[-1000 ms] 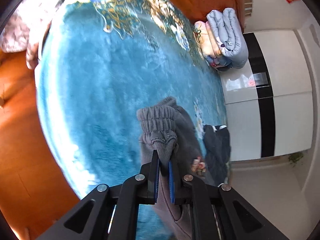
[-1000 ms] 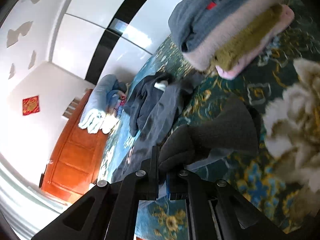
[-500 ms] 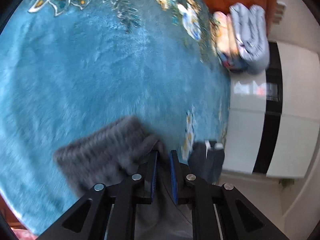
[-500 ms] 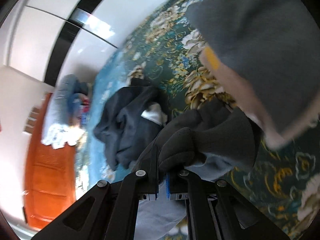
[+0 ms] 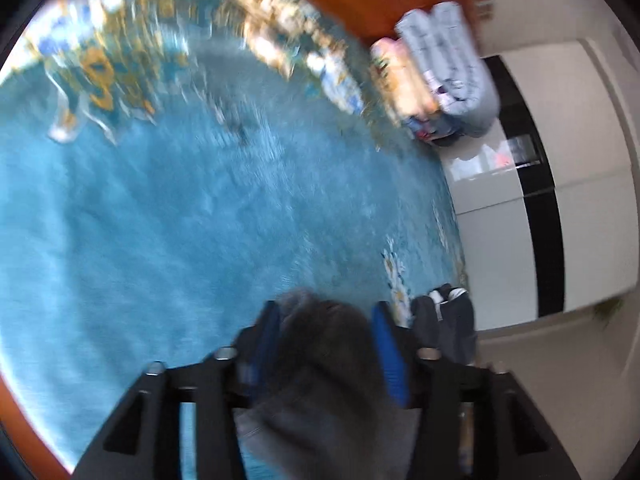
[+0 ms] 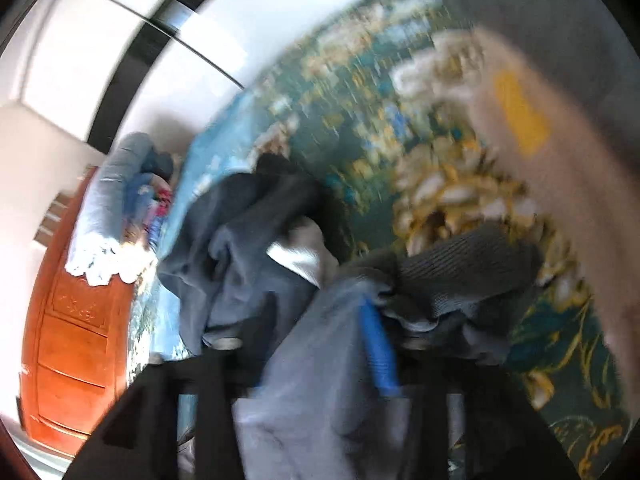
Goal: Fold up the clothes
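A grey garment [image 5: 324, 364] lies on the blue bedspread [image 5: 180, 220]. My left gripper [image 5: 326, 316] is open, its blue pads wide apart on either side of the grey cloth below it. In the right wrist view the same grey garment [image 6: 332, 360] with a ribbed cuff [image 6: 468, 276] lies over my right gripper [image 6: 320, 312]. One blue pad [image 6: 376, 344] shows and the left finger is hidden by cloth; the jaws stand apart. Both views are blurred.
A dark crumpled garment [image 6: 240, 240] lies on the bed, also seen in the left wrist view [image 5: 448, 320]. Rolled quilts [image 5: 448, 76] sit by an orange wooden headboard [image 6: 76, 344]. A stack of folded clothes [image 6: 560, 120] is close on the right. White wardrobe doors [image 5: 560, 160] stand behind.
Both grippers have opened and let go of the grey garment, which now lies loose between the fingers. Both cameras are moving, so the frames are blurred.
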Demonstrator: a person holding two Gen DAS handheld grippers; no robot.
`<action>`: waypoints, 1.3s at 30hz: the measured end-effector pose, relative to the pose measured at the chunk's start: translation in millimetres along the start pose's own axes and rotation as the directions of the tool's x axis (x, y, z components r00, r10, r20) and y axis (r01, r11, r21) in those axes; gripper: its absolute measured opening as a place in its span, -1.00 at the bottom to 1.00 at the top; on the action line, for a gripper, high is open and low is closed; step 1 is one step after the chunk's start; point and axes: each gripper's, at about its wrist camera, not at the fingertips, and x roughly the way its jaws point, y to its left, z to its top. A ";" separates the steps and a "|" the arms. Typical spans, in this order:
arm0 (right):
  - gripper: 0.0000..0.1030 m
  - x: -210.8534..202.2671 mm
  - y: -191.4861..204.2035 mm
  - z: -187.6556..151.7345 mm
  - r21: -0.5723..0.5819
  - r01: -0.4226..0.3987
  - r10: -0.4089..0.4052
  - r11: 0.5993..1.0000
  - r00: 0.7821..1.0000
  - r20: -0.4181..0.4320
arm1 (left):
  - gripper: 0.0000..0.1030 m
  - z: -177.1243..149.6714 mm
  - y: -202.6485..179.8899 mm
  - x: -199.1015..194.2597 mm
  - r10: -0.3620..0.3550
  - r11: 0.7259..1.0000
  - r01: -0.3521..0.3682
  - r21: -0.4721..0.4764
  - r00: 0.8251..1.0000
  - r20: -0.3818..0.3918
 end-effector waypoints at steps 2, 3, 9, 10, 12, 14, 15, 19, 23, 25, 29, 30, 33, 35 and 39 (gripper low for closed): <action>0.12 -19.4 1.9 -10.4 -0.042 -0.021 0.023 0.999 0.998 0.051 | 0.17 -16.7 15.3 -9.3 0.035 0.999 -0.036 0.021 0.999 0.006; 0.12 -28.7 0.8 -17.9 -0.053 -0.040 0.043 0.998 0.997 0.063 | 0.18 -23.8 23.7 -8.4 0.046 0.999 -0.045 0.018 0.999 -0.011; 0.13 -61.3 -15.3 -71.4 -0.059 -0.111 0.114 0.992 0.992 0.056 | 0.18 -58.0 57.9 9.3 -0.054 0.998 0.053 -0.018 0.994 -0.093; 0.13 -64.1 -17.9 -81.3 -0.058 -0.121 0.124 0.991 0.991 0.049 | 0.17 -58.0 57.7 13.2 -0.077 0.997 0.075 -0.026 0.993 -0.086; 0.13 -69.3 -23.0 -100.2 -0.058 -0.137 0.139 0.989 0.990 0.037 | 0.14 -57.0 57.3 20.8 -0.125 0.991 0.122 -0.046 0.990 -0.071; 0.13 -72.6 -28.1 -113.5 -0.051 -0.146 0.148 0.988 0.989 0.029 | 0.14 -55.2 55.4 30.3 -0.169 0.984 0.164 -0.063 0.983 -0.071; 0.13 -74.1 -30.7 -119.7 -0.047 -0.151 0.152 0.987 0.988 0.025 | 0.14 -55.3 52.0 34.1 -0.156 0.987 0.153 -0.054 0.985 -0.068; 0.13 -78.8 -45.5 -138.2 -0.012 -0.162 0.162 0.987 0.987 0.020 | 0.09 -52.5 41.0 40.6 -0.125 0.992 0.125 0.004 0.992 -0.031; 0.13 -73.5 -59.3 -148.1 0.037 -0.149 0.149 0.988 0.989 -0.007 | -0.19 -43.0 35.8 46.3 -0.090 0.996 0.089 -0.024 0.996 -0.013; 0.13 -70.3 -63.8 -149.3 0.052 -0.144 0.145 0.988 0.989 -0.015 | -0.36 -34.9 25.9 47.0 -0.068 0.998 0.068 -0.017 0.998 -0.005; 0.13 -64.5 -70.0 -144.8 0.077 -0.156 0.157 0.985 0.988 -0.011 | -0.44 -3.1 -3.9 20.9 -0.091 0.995 0.089 0.035 0.994 0.053; 0.13 -63.2 -71.8 -142.9 0.082 -0.162 0.163 0.983 0.987 -0.006 | -0.44 6.0 -7.6 14.9 -0.082 0.996 0.079 0.047 0.993 0.080; 0.34 -50.3 -78.0 -139.0 0.112 -0.180 0.180 0.977 0.984 0.009 | -0.44 31.3 -12.3 1.5 -0.045 0.997 0.035 0.068 0.988 0.148; 0.36 -31.0 -82.0 -135.7 0.151 -0.184 0.186 0.971 0.983 0.000 | -0.44 38.3 0.1 6.4 -0.032 0.999 0.028 0.033 0.991 0.128; 0.36 -12.2 -75.3 -125.1 0.145 -0.169 0.165 0.975 0.986 0.041 | -0.44 41.7 25.9 18.1 -0.008 0.999 0.012 -0.041 0.996 0.092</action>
